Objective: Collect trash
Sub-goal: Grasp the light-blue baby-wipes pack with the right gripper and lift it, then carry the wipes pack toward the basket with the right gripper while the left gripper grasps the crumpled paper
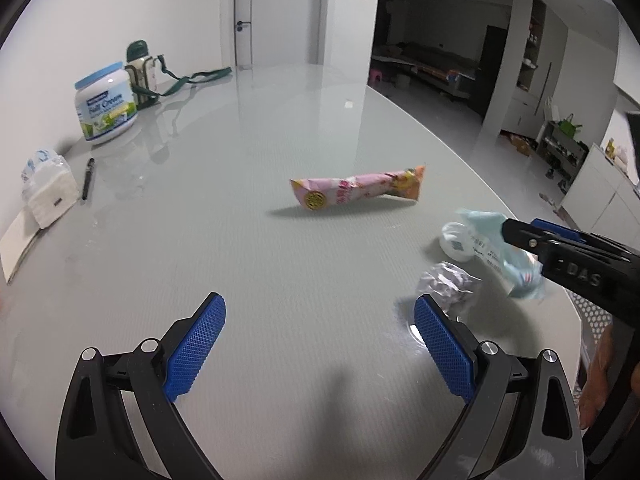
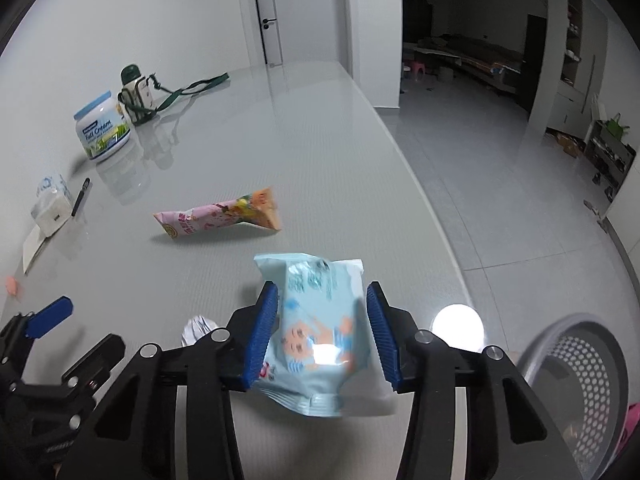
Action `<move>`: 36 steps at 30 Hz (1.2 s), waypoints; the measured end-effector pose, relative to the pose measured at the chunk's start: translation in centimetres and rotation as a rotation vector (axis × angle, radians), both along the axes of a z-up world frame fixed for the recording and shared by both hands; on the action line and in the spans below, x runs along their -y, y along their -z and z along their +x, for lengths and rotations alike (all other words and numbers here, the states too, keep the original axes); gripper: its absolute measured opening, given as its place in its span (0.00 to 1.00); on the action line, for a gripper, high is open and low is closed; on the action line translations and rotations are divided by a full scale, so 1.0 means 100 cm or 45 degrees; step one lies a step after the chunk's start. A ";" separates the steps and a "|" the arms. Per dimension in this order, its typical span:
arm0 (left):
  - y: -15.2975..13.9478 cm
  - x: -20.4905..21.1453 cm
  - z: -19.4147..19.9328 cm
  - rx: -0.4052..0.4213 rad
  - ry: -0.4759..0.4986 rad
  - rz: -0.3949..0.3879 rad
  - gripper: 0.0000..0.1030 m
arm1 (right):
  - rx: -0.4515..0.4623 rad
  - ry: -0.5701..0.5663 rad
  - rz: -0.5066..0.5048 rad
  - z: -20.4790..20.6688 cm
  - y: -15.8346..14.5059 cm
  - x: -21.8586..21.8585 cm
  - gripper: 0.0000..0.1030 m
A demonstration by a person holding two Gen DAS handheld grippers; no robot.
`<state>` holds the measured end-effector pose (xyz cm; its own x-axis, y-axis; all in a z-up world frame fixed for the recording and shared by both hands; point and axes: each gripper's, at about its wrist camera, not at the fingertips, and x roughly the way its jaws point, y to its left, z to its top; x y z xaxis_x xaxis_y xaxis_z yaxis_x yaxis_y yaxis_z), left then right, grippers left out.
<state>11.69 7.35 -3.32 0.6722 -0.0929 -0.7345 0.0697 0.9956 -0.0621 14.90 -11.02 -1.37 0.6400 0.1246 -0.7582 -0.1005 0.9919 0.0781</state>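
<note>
My right gripper [image 2: 323, 287] is shut on a light blue wet-wipe packet [image 2: 320, 332], which hangs between the blue pads above the grey table [image 2: 280, 152]. In the left wrist view the same packet [image 1: 516, 264] is off the table at the right. My left gripper [image 1: 320, 304] stands open low over the table with nothing between its fingers. A pink snack wrapper [image 1: 356, 194] lies in the middle of the table ahead of both grippers. A crumpled clear wrapper [image 1: 448, 286] lies just beyond my left gripper's right finger, and a white cap [image 1: 454, 242] sits behind it.
A grey mesh bin [image 2: 592, 384] stands off the table's right edge. At the far left are a milk powder jar [image 1: 106, 104], a green-capped bottle with a strap [image 1: 140, 72], a tissue pack [image 1: 48, 188], a pen [image 1: 88, 178] and a paper sheet [image 1: 20, 240].
</note>
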 end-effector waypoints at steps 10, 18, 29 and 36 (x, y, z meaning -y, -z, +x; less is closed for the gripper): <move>-0.007 0.017 -0.003 -0.007 0.039 -0.047 0.91 | -0.048 0.007 0.069 -0.028 0.012 0.024 0.44; -0.009 0.026 0.000 0.001 0.039 -0.041 0.91 | -0.050 0.020 0.079 -0.022 0.010 0.022 0.65; -0.009 0.025 0.001 -0.001 0.036 -0.040 0.91 | -0.185 0.020 0.050 0.003 0.033 0.012 0.64; -0.005 0.027 0.002 -0.015 0.036 -0.053 0.91 | -0.145 -0.046 0.076 -0.004 0.030 0.009 0.40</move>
